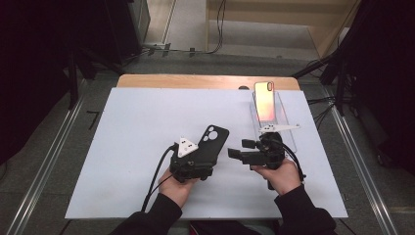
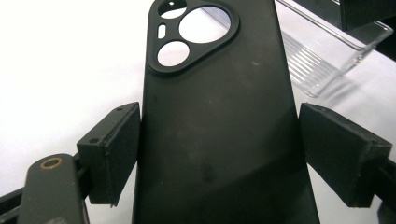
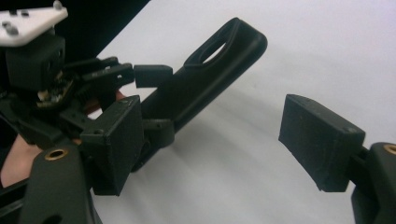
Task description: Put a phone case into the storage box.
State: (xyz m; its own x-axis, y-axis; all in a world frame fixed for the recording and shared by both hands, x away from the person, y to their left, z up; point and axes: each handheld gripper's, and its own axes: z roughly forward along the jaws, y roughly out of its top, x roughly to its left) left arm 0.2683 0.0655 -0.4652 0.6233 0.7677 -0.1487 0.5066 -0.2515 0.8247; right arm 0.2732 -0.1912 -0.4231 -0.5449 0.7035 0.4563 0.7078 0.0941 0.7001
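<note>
Flooring of grey carpet surrounds the table (image 1: 147,80), which carries a white mat (image 1: 132,127). On the mat's right edge stands a clear tray (image 1: 288,129) holding a phone (image 1: 265,102). Left of the tray, the left gripper (image 2: 219,151) clamps the black phone case (image 2: 219,116) by its long edges. Beside it, the right gripper (image 3: 210,140) gapes wide, holding nothing.
</note>
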